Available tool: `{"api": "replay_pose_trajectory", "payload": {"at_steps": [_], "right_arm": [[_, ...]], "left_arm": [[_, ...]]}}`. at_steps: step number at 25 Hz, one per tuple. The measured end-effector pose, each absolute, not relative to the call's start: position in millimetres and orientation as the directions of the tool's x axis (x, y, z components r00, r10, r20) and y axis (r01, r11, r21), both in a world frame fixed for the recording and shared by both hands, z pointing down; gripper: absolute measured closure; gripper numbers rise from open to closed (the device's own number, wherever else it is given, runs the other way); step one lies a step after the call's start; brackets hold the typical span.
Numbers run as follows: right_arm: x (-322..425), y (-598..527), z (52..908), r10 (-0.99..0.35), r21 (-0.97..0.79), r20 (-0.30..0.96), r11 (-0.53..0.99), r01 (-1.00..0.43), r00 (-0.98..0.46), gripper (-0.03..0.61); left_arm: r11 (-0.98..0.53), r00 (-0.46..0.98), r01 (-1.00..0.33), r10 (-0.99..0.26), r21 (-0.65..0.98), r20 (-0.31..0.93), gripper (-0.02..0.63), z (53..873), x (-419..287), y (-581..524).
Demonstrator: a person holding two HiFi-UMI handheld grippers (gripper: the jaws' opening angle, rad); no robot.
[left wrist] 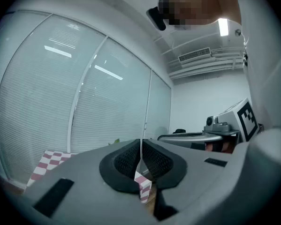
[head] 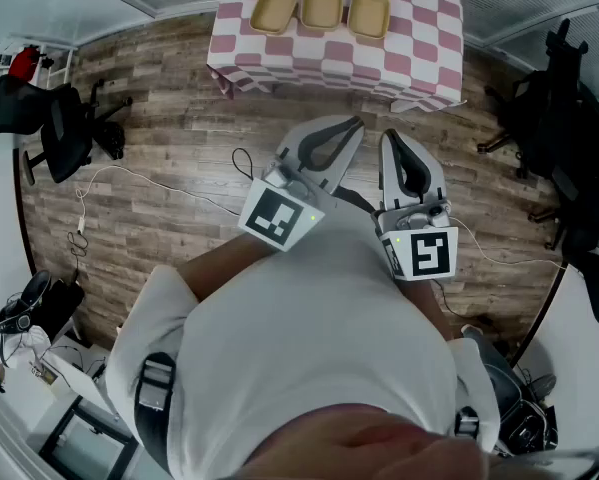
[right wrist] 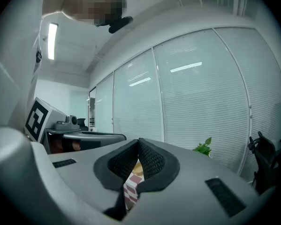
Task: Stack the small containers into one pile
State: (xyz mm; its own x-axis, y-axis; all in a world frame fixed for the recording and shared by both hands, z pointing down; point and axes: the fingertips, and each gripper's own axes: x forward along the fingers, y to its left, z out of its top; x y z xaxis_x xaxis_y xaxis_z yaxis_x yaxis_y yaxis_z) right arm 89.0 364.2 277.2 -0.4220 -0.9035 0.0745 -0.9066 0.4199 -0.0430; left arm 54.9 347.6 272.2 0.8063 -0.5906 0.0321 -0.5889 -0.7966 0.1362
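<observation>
A: From the head we look steeply down; the checkered table [head: 419, 53] lies well ahead, at the frame's top.
B: Riding the left gripper [head: 351, 126] and right gripper [head: 389, 140], we sit low, right behind the jaws, facing forward and upward at the glass wall [left wrist: 84, 102].
A: We share only that table, glimpsed beneath the jaws.
</observation>
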Motion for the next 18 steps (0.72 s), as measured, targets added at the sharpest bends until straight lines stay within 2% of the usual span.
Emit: {"api": "replay_pose_trajectory", "payload": {"at_steps": [18], "right_arm": [[126, 353, 283, -0.896, -0.093, 0.058, 0.435, -0.896, -0.441, 0.545]], "left_arm": [[-0.764, 0.777, -0.628, -0.627, 0.147, 0.061, 0.572, 284, 83, 338]]}}
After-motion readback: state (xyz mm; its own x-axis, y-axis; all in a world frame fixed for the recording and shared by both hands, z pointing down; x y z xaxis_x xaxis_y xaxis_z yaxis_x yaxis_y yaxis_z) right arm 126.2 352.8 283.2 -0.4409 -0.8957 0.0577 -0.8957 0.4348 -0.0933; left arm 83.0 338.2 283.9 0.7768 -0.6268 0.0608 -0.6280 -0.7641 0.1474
